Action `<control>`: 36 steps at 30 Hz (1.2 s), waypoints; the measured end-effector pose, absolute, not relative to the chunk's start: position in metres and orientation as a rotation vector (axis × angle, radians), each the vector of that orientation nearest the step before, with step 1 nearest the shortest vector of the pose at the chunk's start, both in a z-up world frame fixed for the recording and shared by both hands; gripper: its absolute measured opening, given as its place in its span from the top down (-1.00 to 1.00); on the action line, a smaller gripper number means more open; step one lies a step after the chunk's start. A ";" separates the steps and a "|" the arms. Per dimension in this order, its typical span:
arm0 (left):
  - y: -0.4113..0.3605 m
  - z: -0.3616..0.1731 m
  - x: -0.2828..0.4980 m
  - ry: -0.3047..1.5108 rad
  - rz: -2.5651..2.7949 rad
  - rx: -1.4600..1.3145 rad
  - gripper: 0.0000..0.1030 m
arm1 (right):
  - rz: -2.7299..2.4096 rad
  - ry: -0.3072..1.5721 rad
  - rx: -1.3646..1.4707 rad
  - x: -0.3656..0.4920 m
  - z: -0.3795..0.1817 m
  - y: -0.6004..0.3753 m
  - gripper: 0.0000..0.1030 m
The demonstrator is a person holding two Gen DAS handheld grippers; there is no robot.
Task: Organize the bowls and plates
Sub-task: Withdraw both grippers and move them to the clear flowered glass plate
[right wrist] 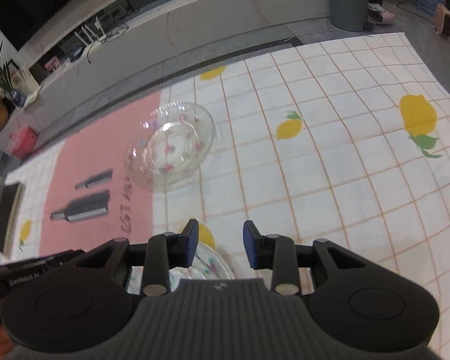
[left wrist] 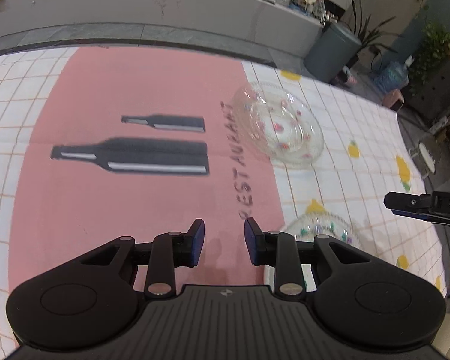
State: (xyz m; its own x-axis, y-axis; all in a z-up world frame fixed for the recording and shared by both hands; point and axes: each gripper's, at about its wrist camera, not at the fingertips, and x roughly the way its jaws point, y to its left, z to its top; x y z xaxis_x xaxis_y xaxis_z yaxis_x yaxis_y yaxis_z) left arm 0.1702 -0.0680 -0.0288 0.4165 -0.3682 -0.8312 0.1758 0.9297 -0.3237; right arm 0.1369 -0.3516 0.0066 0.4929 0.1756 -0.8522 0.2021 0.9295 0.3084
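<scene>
Left wrist view: the left gripper (left wrist: pixel 224 241) hangs with jaws parted and nothing between them, over the pink placemat (left wrist: pixel 135 204). A clear floral glass plate (left wrist: pixel 321 231) lies just right of its right finger, partly hidden; a stacked glass bowl and plate (left wrist: pixel 280 127) sits farther off, up and right.

Right wrist view: the right gripper (right wrist: pixel 220 243) is likewise released and empty. The near plate (right wrist: pixel 208 265) lies under its left finger; the far stack (right wrist: pixel 172 144) sits ahead-left. Both hands look about equally near the near plate.
</scene>
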 end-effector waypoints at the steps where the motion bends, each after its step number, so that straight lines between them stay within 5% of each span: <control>1: -0.063 -0.027 0.172 1.084 -0.342 -0.204 0.34 | -0.011 1.057 0.408 0.142 0.008 -0.350 0.32; 10: -0.035 -0.026 0.179 1.035 -0.299 -0.216 0.28 | 0.063 1.024 0.448 0.183 0.002 -0.328 0.10; 15: -0.027 -0.033 0.173 1.007 -0.272 -0.216 -0.12 | 0.064 1.040 0.466 0.197 -0.006 -0.342 0.05; 19: -0.028 -0.043 0.170 0.948 -0.289 -0.185 -0.26 | 0.048 1.019 0.541 0.204 -0.011 -0.363 -0.44; 27: -0.042 -0.038 0.202 0.923 -0.350 -0.177 -0.68 | 0.081 0.915 0.660 0.211 -0.028 -0.386 -0.78; 30: -0.058 -0.034 0.218 0.937 -0.357 -0.106 -0.70 | 0.022 0.834 0.654 0.207 -0.035 -0.392 -0.95; 36: -0.071 -0.037 0.260 1.059 -0.328 -0.193 -0.70 | 0.058 0.785 0.618 0.216 -0.048 -0.393 -0.95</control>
